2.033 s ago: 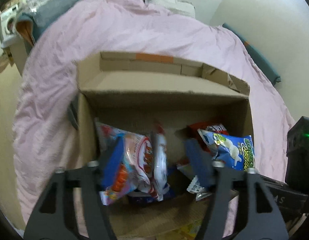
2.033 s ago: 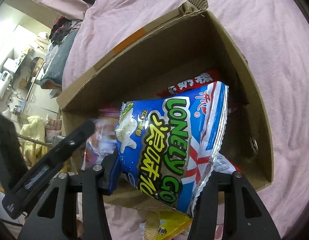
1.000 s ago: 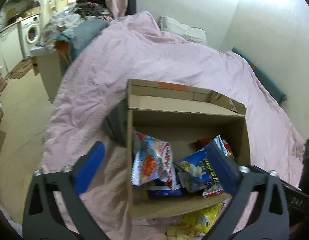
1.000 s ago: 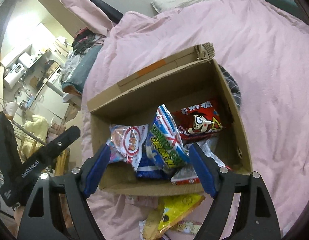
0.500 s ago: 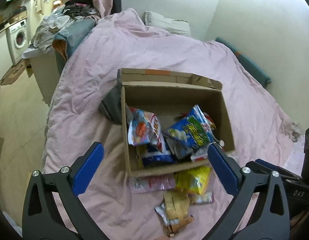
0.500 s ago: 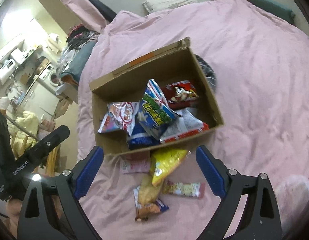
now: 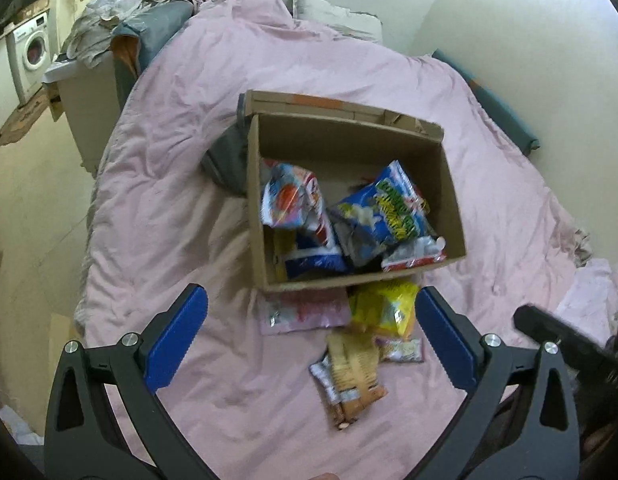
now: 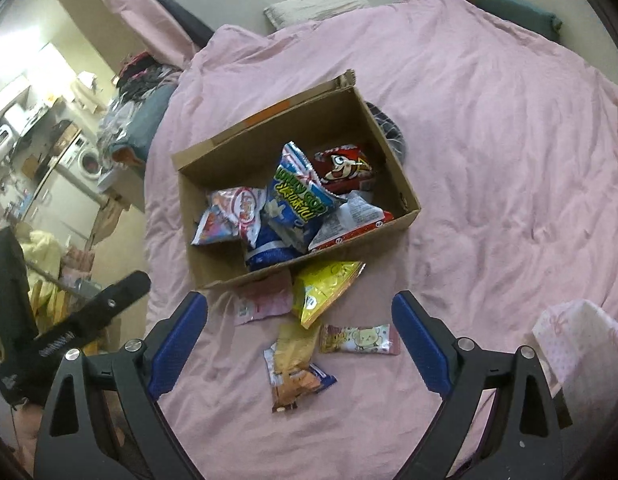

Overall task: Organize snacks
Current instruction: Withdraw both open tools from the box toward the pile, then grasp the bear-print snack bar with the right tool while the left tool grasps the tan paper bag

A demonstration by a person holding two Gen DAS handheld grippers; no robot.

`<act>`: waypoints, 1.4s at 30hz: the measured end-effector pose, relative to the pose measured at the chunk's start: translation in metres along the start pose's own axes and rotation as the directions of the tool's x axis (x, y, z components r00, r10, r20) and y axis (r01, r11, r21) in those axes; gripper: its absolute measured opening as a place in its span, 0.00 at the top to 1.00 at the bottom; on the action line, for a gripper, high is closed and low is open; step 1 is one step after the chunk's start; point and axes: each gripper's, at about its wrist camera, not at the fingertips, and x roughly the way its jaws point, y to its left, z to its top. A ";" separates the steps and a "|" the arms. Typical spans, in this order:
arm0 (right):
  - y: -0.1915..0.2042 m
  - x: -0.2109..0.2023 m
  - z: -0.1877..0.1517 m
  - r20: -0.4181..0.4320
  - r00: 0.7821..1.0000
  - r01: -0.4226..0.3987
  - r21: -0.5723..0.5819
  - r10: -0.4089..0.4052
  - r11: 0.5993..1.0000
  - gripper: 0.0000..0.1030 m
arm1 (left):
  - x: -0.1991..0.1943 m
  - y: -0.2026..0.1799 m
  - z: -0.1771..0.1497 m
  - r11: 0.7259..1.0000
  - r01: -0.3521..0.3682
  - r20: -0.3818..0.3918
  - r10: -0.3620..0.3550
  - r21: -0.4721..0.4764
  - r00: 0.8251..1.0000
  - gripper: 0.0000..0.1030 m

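Observation:
An open cardboard box (image 7: 453,200) (image 8: 405,196) sits on a pink bed and holds several snack bags, among them a blue bag (image 7: 389,204) (image 8: 299,196), a red bag (image 8: 343,166) and a white-and-pink bag (image 7: 291,200) (image 8: 231,214). In front of the box lie a yellow bag (image 7: 385,308) (image 8: 323,284), a pink packet (image 7: 301,310) (image 8: 263,296), a tan packet (image 7: 355,372) (image 8: 295,364) and a small bear-print packet (image 8: 359,338). My left gripper (image 7: 309,334) hangs open above the loose packets with nothing between its fingers. My right gripper (image 8: 299,338) is also open and empty above them.
The pink duvet (image 7: 169,128) (image 8: 509,128) covers the bed. A dark cloth (image 7: 225,160) lies against the box's left side. A washing machine (image 7: 31,50) and piled laundry stand beyond the bed's left edge. A white dotted bag (image 8: 581,344) lies at the right.
Both grippers let go of their bags into the box, opened wide and drew back and up. The loose packets in front of the box have come into view.

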 end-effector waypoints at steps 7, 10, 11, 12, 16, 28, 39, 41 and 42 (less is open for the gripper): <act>-0.009 -0.003 -0.009 -0.008 0.999 -0.031 -0.031 0.031 0.999 0.07 | -0.002 0.016 -0.026 0.998 -0.049 -0.014 0.048 -0.032 0.999 0.01; -0.020 0.002 -0.012 -0.026 0.999 -0.042 -0.021 0.042 0.999 0.07 | 0.004 0.022 -0.037 0.997 -0.067 -0.040 0.065 -0.046 0.997 0.01; -0.026 0.004 -0.012 -0.035 0.998 -0.047 -0.013 0.046 0.999 0.07 | 0.007 0.023 -0.041 0.996 -0.076 -0.053 0.073 -0.048 0.996 0.01; -0.032 0.008 -0.013 -0.045 0.998 -0.050 -0.004 0.050 0.999 0.07 | 0.011 0.025 -0.044 0.995 -0.083 -0.067 0.080 -0.050 0.995 0.01; -0.054 0.033 -0.016 -0.128 0.990 -0.047 0.035 0.052 0.998 0.07 | 0.024 0.028 -0.049 0.992 -0.087 -0.118 0.076 -0.089 0.990 0.01; -0.084 0.169 -0.041 -0.461 0.887 0.073 0.183 0.020 0.980 0.07 | 0.063 0.014 -0.062 0.989 -0.136 -0.209 0.123 -0.049 0.970 0.01; -0.036 0.207 -0.060 -0.412 0.877 0.247 -0.060 -0.249 0.967 0.01 | 0.077 0.024 -0.054 0.984 -0.147 -0.248 0.119 -0.098 0.961 0.01; -0.033 0.202 -0.062 -0.391 0.882 0.247 -0.091 -0.262 0.965 0.14 | 0.079 0.023 -0.054 0.984 -0.145 -0.263 0.113 -0.106 0.958 0.01; -0.034 0.198 -0.062 -0.385 0.885 0.241 -0.103 -0.262 0.965 0.21 | 0.081 0.023 -0.054 0.984 -0.141 -0.270 0.108 -0.107 0.957 0.01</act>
